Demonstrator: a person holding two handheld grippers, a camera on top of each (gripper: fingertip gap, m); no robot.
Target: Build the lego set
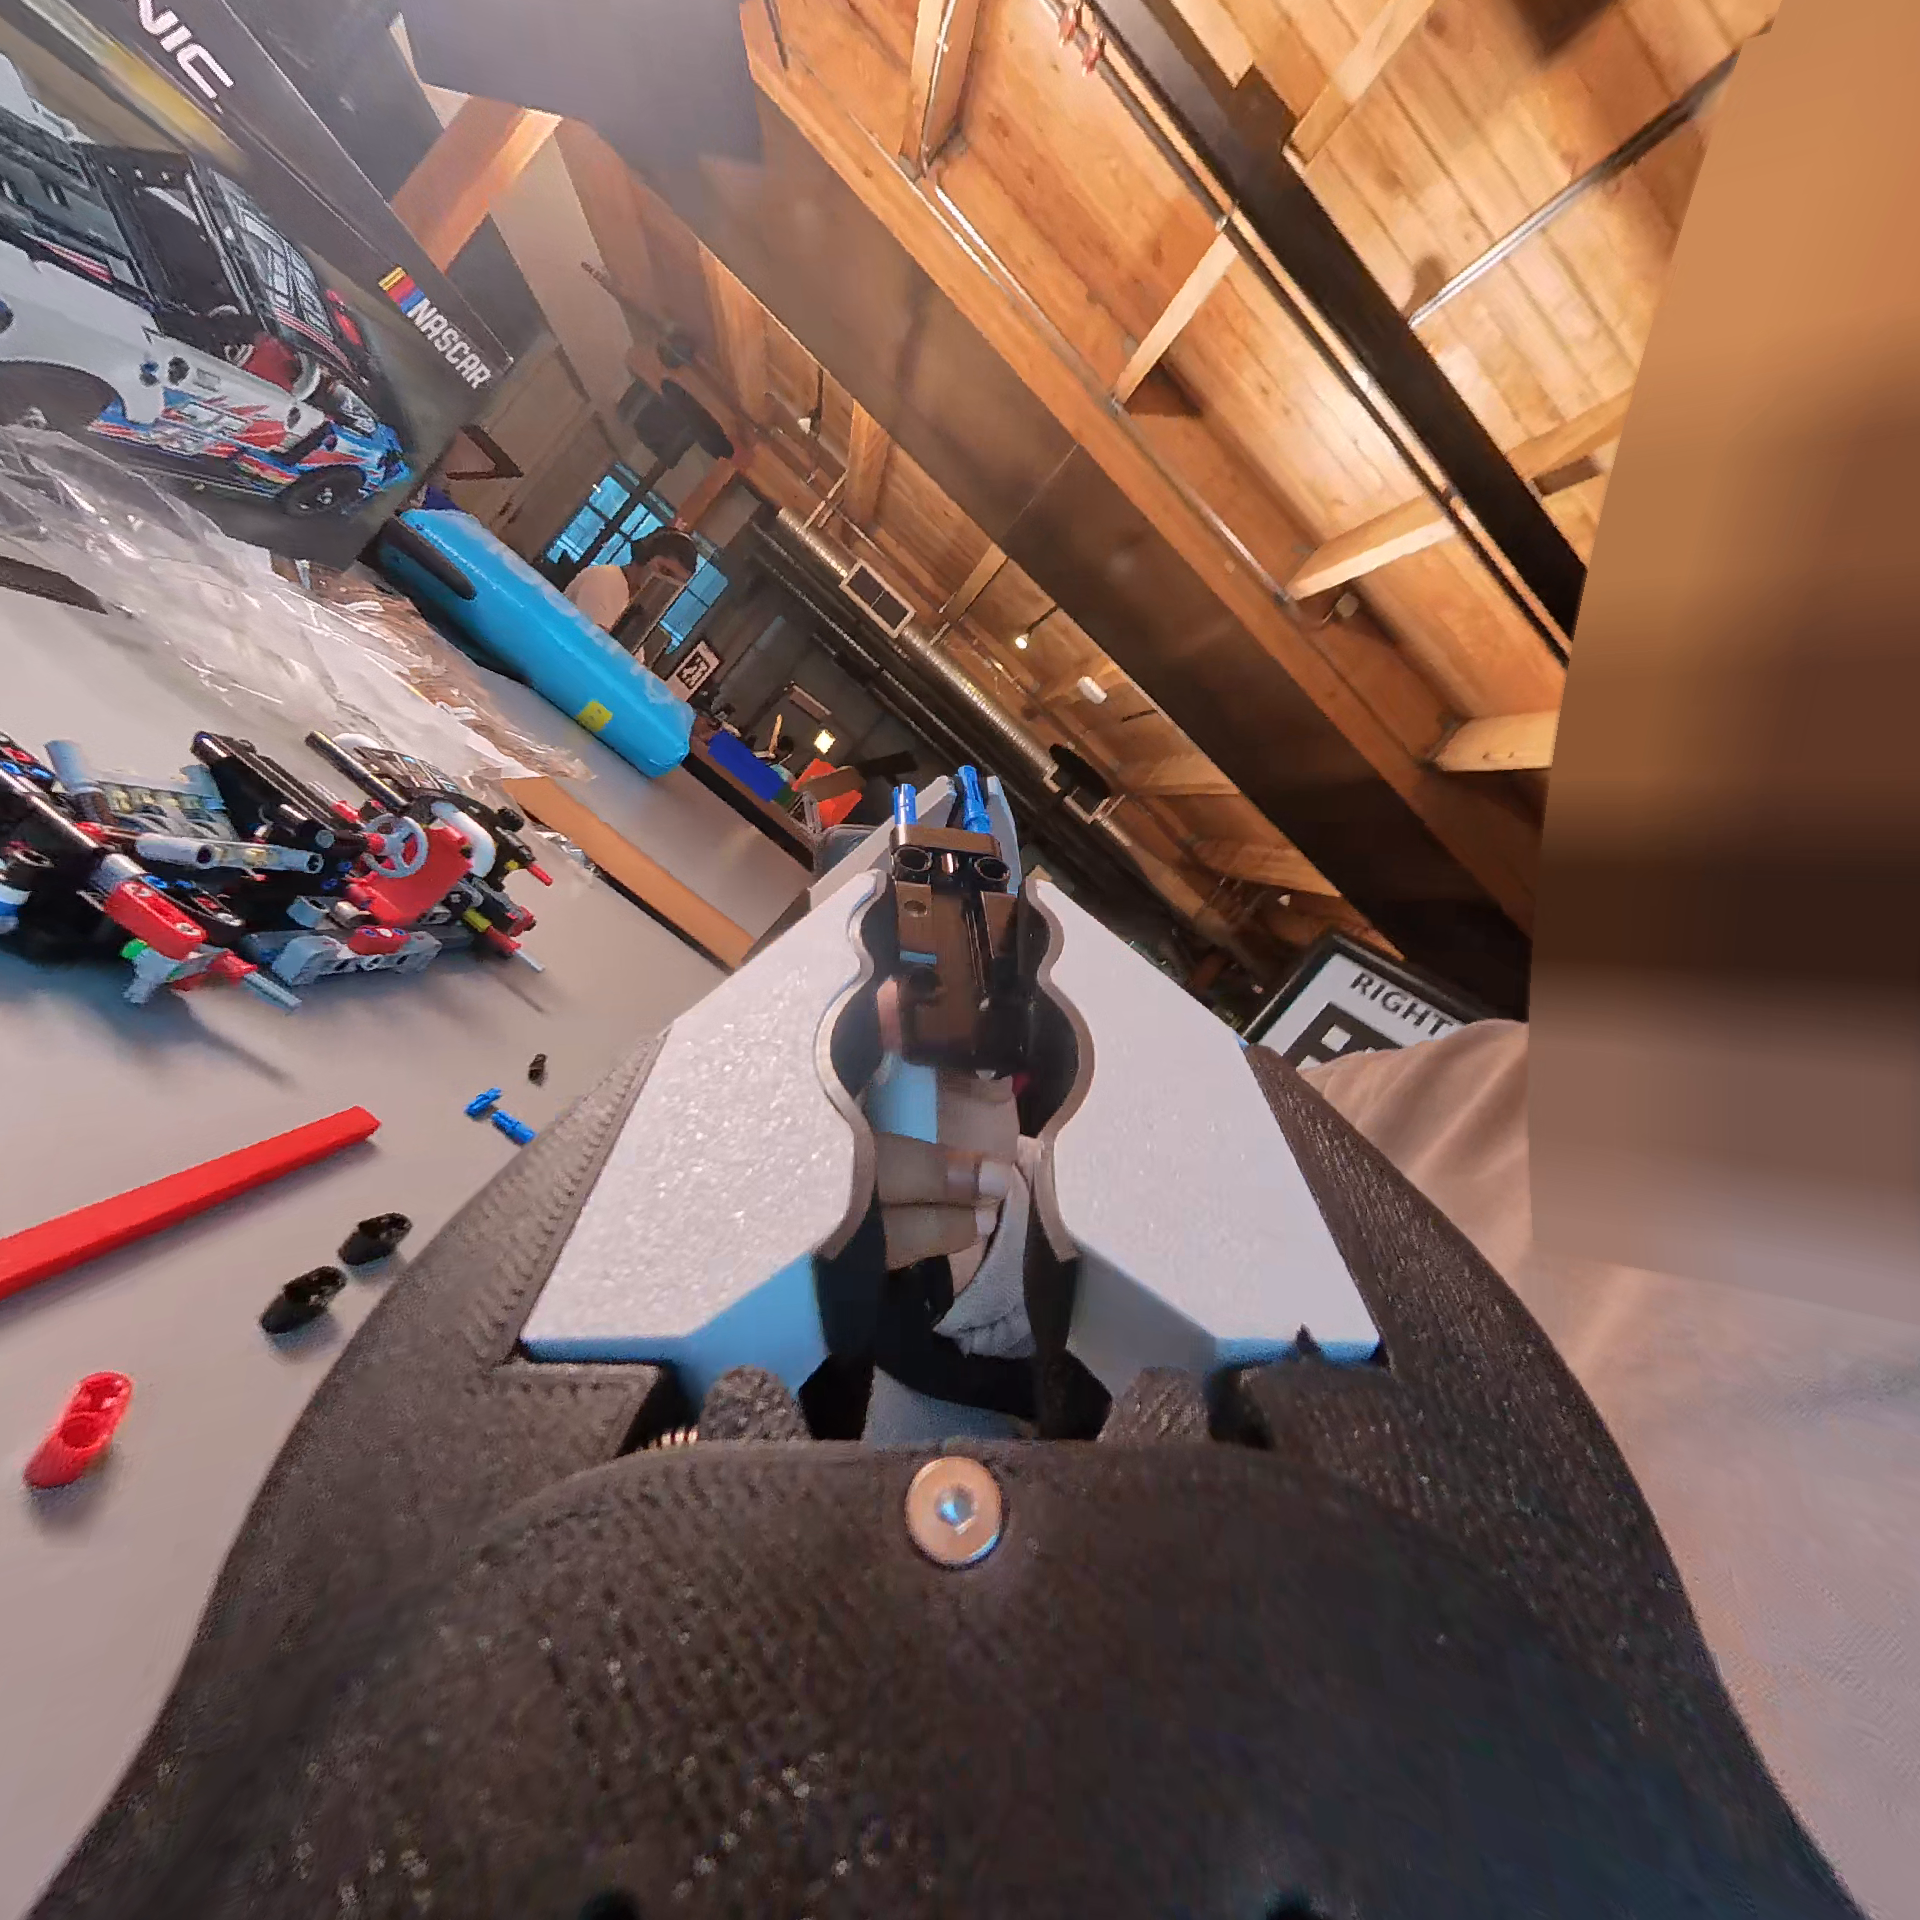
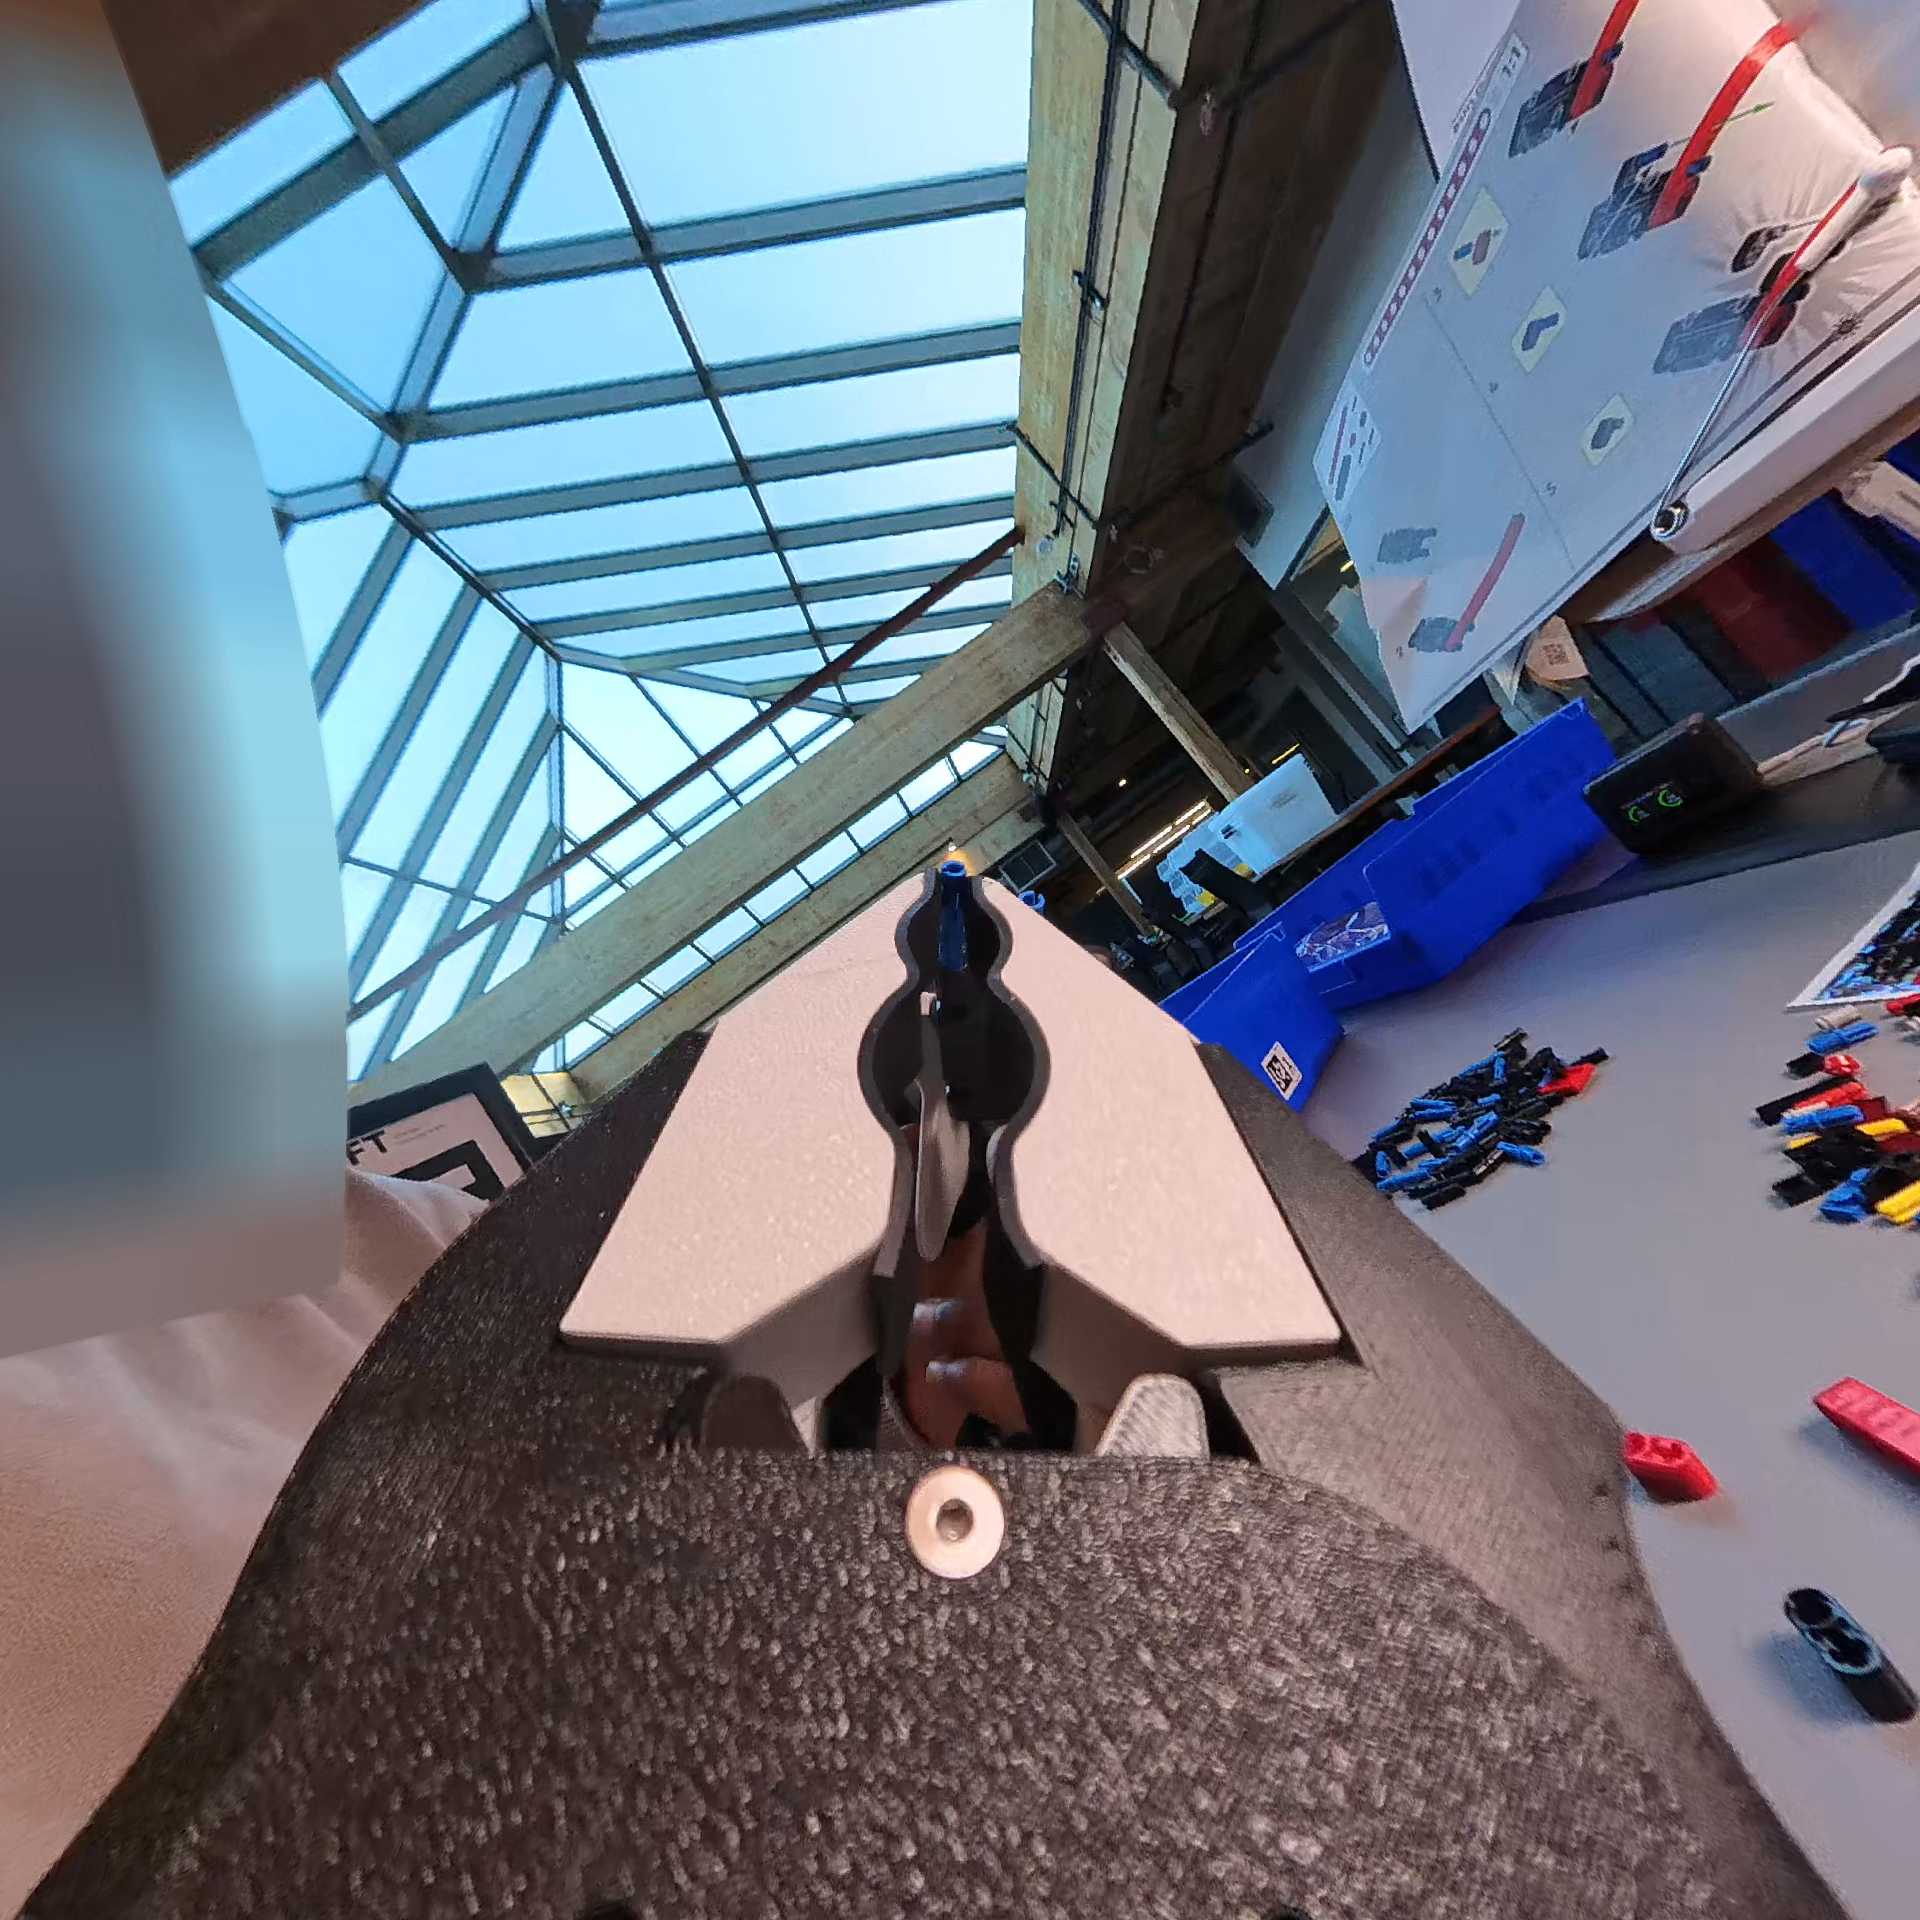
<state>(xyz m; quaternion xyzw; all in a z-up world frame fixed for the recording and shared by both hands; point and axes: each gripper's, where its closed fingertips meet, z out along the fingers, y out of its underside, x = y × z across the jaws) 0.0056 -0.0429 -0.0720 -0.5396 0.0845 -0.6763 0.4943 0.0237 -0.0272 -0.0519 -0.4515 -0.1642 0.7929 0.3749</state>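
My left gripper (image 1: 951, 883) is raised off the table, tilted upward, and shut on a black lego piece (image 1: 948, 868) with two blue pins (image 1: 904, 803) sticking out of its top. My right gripper (image 2: 951, 914) is also raised and tilted upward, shut on a single blue pin (image 2: 950, 925). The part-built lego car (image 1: 260, 862) lies on the grey table (image 1: 208, 1091) at the left. A long red beam (image 1: 177, 1195), two loose blue pins (image 1: 499, 1114), two small black connectors (image 1: 338, 1268) and a red connector (image 1: 78, 1429) lie on the table near it.
The set's box (image 1: 208, 291), clear plastic bags (image 1: 208, 623) and a blue case (image 1: 540, 634) stand behind the car. The right wrist view shows the instruction booklet (image 2: 1610, 312), blue bins (image 2: 1455, 894), piles of loose pieces (image 2: 1475, 1122), a red piece (image 2: 1668, 1465) and a black connector (image 2: 1844, 1662). Less than 4 cm separates the two grippers' tips. From the left gripper's tips to the red connector (image 1: 78, 1429) is close to 15 centimeters. Seen from the right wrist view (image 2: 1655, 1454) as well. The part-built lego car (image 1: 260, 862) is about equally far from each gripper, around 25 centimeters.
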